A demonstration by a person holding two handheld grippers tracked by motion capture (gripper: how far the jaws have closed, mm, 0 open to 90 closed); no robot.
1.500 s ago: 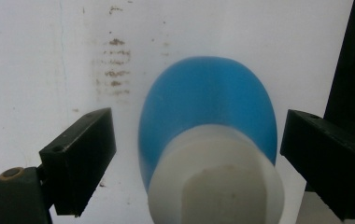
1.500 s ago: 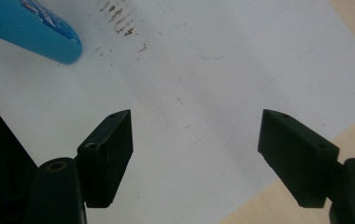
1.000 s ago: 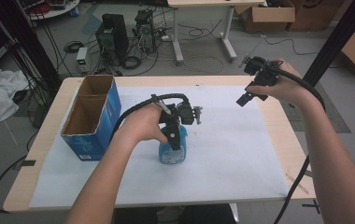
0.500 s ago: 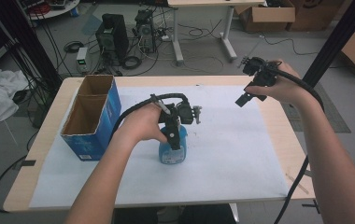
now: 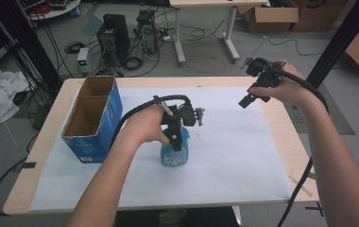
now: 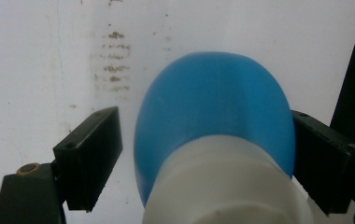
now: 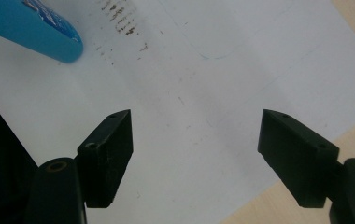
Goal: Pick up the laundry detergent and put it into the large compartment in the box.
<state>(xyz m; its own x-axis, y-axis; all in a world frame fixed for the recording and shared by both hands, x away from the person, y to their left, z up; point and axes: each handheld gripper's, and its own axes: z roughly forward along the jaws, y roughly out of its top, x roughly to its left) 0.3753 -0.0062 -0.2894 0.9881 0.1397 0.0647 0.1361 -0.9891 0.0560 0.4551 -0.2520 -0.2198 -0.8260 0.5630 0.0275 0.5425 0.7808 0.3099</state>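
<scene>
Left tongs [image 6: 203,154] just been closing around blue bottle [image 6: 213,121], one pad still off it; right tongs [image 7: 196,158] wide open, empty.

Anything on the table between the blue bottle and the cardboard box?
Nothing rests there. In the high view, bare white paper lies between the blue bottle and the cardboard box; the person's left forearm passes above it.

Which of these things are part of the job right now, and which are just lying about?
In the job: blue bottle, left gripper closing around it, a gap still at one jaw.

Lying about: blue cardboard box, white paper, right gripper open, held aside.
</scene>
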